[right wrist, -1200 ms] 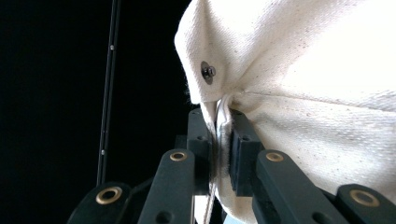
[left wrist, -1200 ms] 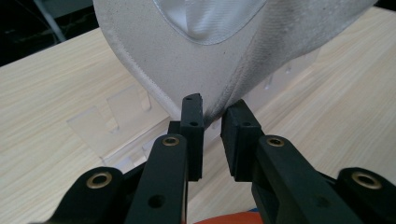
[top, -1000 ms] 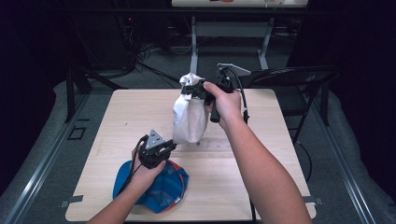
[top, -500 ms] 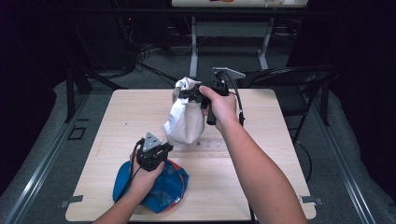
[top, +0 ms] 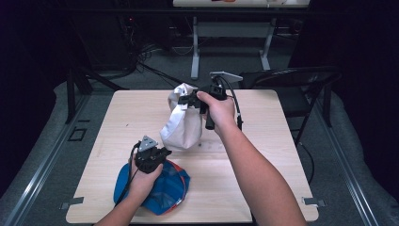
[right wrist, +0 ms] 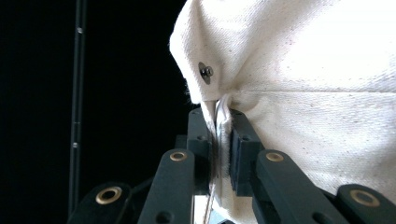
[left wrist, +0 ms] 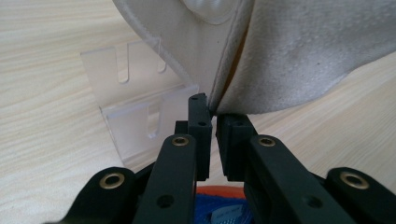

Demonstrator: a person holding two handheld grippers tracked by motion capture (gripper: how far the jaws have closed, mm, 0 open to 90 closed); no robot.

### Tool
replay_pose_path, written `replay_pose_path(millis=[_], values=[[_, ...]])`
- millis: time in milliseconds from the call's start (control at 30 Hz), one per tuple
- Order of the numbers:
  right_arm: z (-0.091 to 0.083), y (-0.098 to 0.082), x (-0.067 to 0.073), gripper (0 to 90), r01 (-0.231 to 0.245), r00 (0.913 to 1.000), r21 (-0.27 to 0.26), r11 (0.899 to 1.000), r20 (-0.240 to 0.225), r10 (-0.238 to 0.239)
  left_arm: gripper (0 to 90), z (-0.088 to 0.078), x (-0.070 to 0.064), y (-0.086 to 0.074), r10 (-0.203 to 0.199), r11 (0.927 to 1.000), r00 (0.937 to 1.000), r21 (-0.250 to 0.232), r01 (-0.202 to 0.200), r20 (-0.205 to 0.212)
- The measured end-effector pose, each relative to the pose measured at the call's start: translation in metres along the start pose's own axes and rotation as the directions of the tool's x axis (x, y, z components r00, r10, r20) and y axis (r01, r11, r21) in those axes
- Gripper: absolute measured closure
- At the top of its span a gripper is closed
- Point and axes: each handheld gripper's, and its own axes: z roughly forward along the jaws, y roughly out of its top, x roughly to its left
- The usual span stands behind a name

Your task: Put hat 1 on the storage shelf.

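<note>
A white cloth bag (top: pixel 181 125) hangs over the middle of the table. My right gripper (top: pixel 187 100) is shut on its top edge, and in the right gripper view the fabric (right wrist: pixel 303 93) is pinched between the jaws next to a small metal snap (right wrist: pixel 205 71). My left gripper (top: pixel 164 153) sits low at the bag's bottom corner, above a blue bag with orange trim (top: pixel 162 190). In the left gripper view the jaws stand nearly together, and the white bag's lower seam (left wrist: pixel 233 79) runs into the thin gap at their tips.
A clear plastic stand (left wrist: pixel 135 116) with slots stands on the wooden table (top: pixel 263 155) just behind the left jaws. A black folding chair (top: pixel 301 89) is at the table's far right corner. Dark floor and cables lie beyond.
The right gripper has carried the white bag's top slightly left and toward the far side. The bag's bottom now reaches down to the left gripper, which has barely moved.
</note>
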Motion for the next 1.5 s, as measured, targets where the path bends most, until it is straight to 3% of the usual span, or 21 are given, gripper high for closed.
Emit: replay_pose_path(millis=[133, 233, 300, 400, 467, 533, 667, 733, 1000, 1233, 1500], values=[[0.006, -0.001, -0.002, 81.6, 0.004, 0.9999, 0.010, 1.000, 0.010, -0.004, 85.0, 0.002, 0.002, -0.002, -0.004, 0.9996, 1.0000, 0.027, 0.004, 0.003], [0.007, -0.001, -0.005, 81.6, 0.002, 0.9997, 0.014, 1.000, 0.026, -0.003, 85.1, 0.007, -0.001, -0.003, 0.043, 0.9958, 0.9988, 0.081, -0.041, -0.022], [0.008, -0.002, -0.007, 81.6, 0.013, 0.9985, 0.018, 1.000, 0.054, -0.014, 85.2, 0.009, -0.001, -0.004, 0.047, 0.9955, 0.9985, 0.084, -0.044, -0.027], [0.006, -0.002, -0.011, 81.5, 0.010, 0.9988, 0.015, 1.000, 0.047, -0.010, 84.8, 0.008, -0.002, -0.003, 0.066, 0.9937, 0.9975, 0.093, -0.063, -0.024], [0.005, -0.001, -0.011, 81.5, 0.004, 0.9990, 0.008, 1.000, 0.045, -0.004, 82.7, 0.006, -0.003, -0.003, 0.061, 0.9949, 0.9979, 0.081, -0.059, -0.023], [0.002, -0.001, -0.012, 81.2, 0.009, 0.9987, 0.008, 1.000, 0.049, -0.010, 72.5, 0.002, -0.003, -0.004, 0.062, 0.9968, 0.9978, 0.051, -0.061, -0.021], [-0.003, -0.001, -0.013, 77.2, 0.014, 0.9985, -0.011, 1.000, 0.053, -0.014, 64.4, -0.011, -0.003, -0.004, 0.063, 0.9975, 0.9979, 0.030, -0.064, 0.011], [-0.005, -0.001, -0.013, 74.1, 0.023, 0.9986, -0.024, 0.999, 0.048, -0.022, 61.4, -0.019, -0.003, -0.005, 0.084, 0.9962, 0.9964, 0.022, -0.084, 0.008], [-0.016, -0.006, -0.008, 66.8, 0.063, 0.9963, -0.033, 0.997, 0.060, -0.061, 56.8, -0.055, 0.003, -0.011, 0.102, 0.9943, 0.9947, -0.028, -0.102, -0.003], [-0.038, -0.015, -0.006, 61.9, 0.136, 0.9849, -0.062, 0.989, 0.117, -0.128, 53.8, -0.079, 0.022, -0.023, 0.064, 0.9973, 0.9975, -0.034, -0.065, -0.030], [-0.067, -0.038, -0.020, 61.0, 0.189, 0.9656, -0.069, 0.980, 0.194, -0.173, 52.5, -0.094, 0.040, -0.038, 0.035, 0.9988, 0.9976, -0.031, -0.037, -0.059]])
